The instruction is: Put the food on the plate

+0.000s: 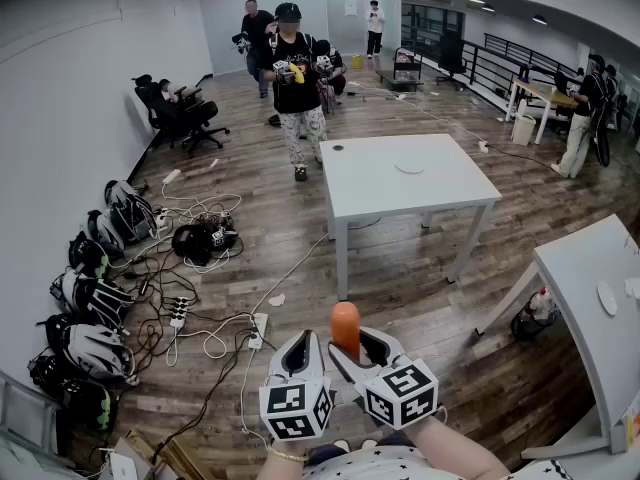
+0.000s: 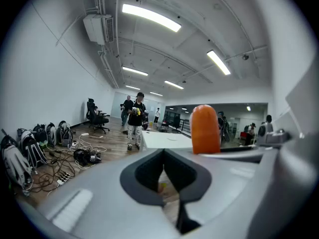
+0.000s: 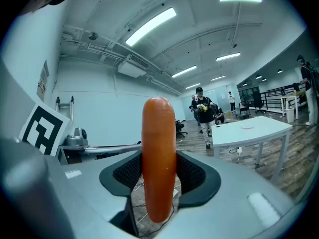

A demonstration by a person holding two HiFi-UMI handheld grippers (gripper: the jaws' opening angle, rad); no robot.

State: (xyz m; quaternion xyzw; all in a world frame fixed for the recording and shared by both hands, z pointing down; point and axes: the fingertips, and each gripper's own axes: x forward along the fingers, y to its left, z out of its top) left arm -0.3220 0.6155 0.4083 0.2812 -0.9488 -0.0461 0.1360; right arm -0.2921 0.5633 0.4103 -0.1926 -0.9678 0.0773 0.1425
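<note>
An orange sausage [image 1: 345,329] stands upright between the jaws of my right gripper [image 1: 352,353], which is shut on it low in the head view. The right gripper view has the sausage [image 3: 158,153] filling the middle, pads pressed on both its sides. Just to its left, my left gripper [image 1: 303,356] is shut with nothing in it; in its own view the jaws meet and the sausage [image 2: 205,129] shows at the right. A white plate [image 1: 409,167] lies on the white table [image 1: 440,193] several steps ahead across the floor, and shows as plate [image 3: 246,126] in the right gripper view.
A person [image 1: 295,78] with grippers stands beyond the table. Backpacks [image 1: 95,298] and cables [image 1: 200,318] lie on the floor at the left. A second white table [image 1: 585,268] with a plate [image 1: 607,299] stands at the right. Office chairs [image 1: 180,113] are at the back left.
</note>
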